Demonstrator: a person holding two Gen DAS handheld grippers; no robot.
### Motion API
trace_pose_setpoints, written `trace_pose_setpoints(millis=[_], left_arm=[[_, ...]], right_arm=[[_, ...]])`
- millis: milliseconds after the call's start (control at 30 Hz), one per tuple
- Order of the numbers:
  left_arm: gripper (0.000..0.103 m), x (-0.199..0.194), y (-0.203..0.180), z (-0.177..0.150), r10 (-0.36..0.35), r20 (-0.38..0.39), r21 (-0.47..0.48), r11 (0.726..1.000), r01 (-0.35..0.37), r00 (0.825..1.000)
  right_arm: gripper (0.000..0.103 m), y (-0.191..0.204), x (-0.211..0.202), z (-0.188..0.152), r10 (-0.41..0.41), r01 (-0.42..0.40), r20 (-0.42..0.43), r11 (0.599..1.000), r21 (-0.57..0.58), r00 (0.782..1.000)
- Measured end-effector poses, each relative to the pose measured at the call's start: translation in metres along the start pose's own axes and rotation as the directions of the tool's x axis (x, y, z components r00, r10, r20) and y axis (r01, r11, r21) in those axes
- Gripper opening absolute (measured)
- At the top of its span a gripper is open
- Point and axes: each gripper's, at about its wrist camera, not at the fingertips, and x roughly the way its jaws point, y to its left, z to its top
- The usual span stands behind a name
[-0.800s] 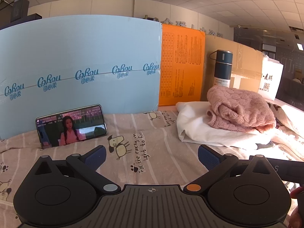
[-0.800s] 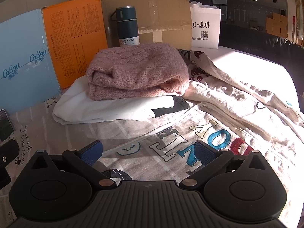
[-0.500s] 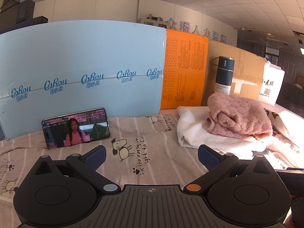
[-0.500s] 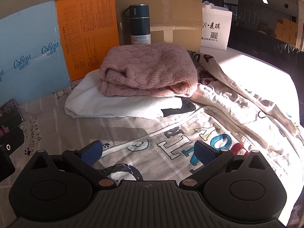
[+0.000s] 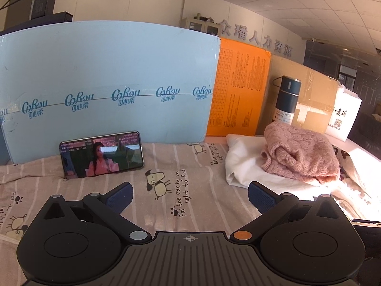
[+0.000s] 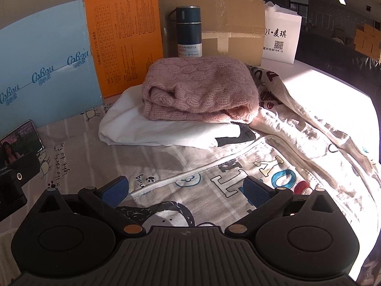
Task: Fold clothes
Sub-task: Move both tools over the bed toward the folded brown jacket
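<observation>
1. Printed zip-up garment (image 6: 250, 174) spread unfolded across the near right of the striped bedsheet (image 5: 166, 166), zipper running diagonally, big coloured letters facing up.
2. Just behind it, pink knit sweater (image 6: 202, 90) folded on top of a folded white garment (image 6: 154, 128); same stack at right in the left wrist view (image 5: 300, 152).
3. Right gripper (image 6: 185, 190) held above the printed garment, blue pads spread wide, gripping nothing.
4. Left gripper (image 5: 190, 195) over bare sheet to the left, pads likewise wide apart and empty.
5. Phone (image 5: 102, 153) propped against the light blue box (image 5: 107, 78), screen lit.
6. Further back: orange box (image 6: 123, 38), dark vacuum bottle (image 6: 189, 31) upright before a cardboard box (image 6: 233, 23), white paper bag (image 6: 281, 38) at right.
</observation>
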Motion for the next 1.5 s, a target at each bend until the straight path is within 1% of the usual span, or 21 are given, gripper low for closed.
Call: trace_pose_setpoints(millis=[133,300,433,500,600,667,800,900,1000,1133,1200,1300,1367,1433,1500], left_arm=[[0.103,-0.004,0.008,0.006,0.012,-0.016,-0.056,0.998,-0.012,1.0],[0.103,-0.013,0.015,0.016,0.073,-0.013,-0.085,0.994,-0.074,0.997],[0.103,-0.019,0.023,0.022,0.07,-0.01,-0.115,0.991,-0.071,0.998],[0.103,-0.022,0.029,0.026,0.082,-0.001,-0.139,0.987,-0.081,0.997],[0.103,-0.026,0.038,0.032,0.122,0.04,-0.157,0.981,-0.114,0.992],[0.103,-0.028,0.046,0.035,0.165,0.066,-0.18,0.972,-0.151,0.984],[0.103,-0.031,0.067,0.043,0.222,0.077,-0.235,0.952,-0.198,0.972],[0.103,-0.034,0.082,0.048,0.27,0.098,-0.268,0.934,-0.236,0.958],[0.103,-0.036,0.092,0.052,0.32,0.12,-0.264,0.923,-0.28,0.94],[0.103,-0.044,0.105,0.054,0.363,0.153,-0.279,0.908,-0.312,0.919],[0.103,-0.048,0.109,0.055,0.386,0.163,-0.288,0.899,-0.33,0.908],[0.103,-0.053,0.109,0.056,0.415,0.174,-0.275,0.891,-0.36,0.893],[0.103,-0.058,0.109,0.056,0.434,0.176,-0.264,0.885,-0.382,0.884],[0.103,-0.067,0.112,0.054,0.469,0.178,-0.259,0.871,-0.418,0.865],[0.103,-0.08,0.115,0.051,0.509,0.179,-0.245,0.852,-0.463,0.842]], right_arm=[[0.103,0.001,-0.004,0.008,0.017,-0.017,-0.021,1.0,0.008,1.0],[0.103,0.012,-0.011,0.019,0.071,-0.073,-0.062,0.997,-0.031,0.996],[0.103,0.028,-0.019,0.029,0.119,-0.123,-0.064,0.99,-0.064,0.991],[0.103,0.039,-0.024,0.034,0.133,-0.139,-0.058,0.985,-0.099,0.989],[0.103,0.054,-0.029,0.042,0.155,-0.16,-0.047,0.978,-0.136,0.987],[0.103,0.065,-0.032,0.048,0.169,-0.173,-0.038,0.972,-0.159,0.985],[0.103,0.092,-0.037,0.055,0.195,-0.191,0.0,0.959,-0.209,0.981],[0.103,0.114,-0.034,0.057,0.238,-0.236,-0.02,0.94,-0.248,0.971],[0.103,0.138,-0.036,0.055,0.284,-0.285,-0.048,0.912,-0.296,0.958],[0.103,0.164,-0.042,0.049,0.335,-0.334,-0.061,0.875,-0.351,0.94],[0.103,0.17,-0.043,0.046,0.347,-0.349,-0.073,0.865,-0.36,0.935],[0.103,0.173,-0.043,0.043,0.355,-0.366,-0.1,0.856,-0.365,0.93],[0.103,0.173,-0.045,0.041,0.368,-0.385,-0.119,0.848,-0.365,0.922],[0.103,0.173,-0.048,0.039,0.384,-0.407,-0.137,0.837,-0.365,0.913],[0.103,0.174,-0.054,0.037,0.404,-0.429,-0.148,0.824,-0.37,0.903]])
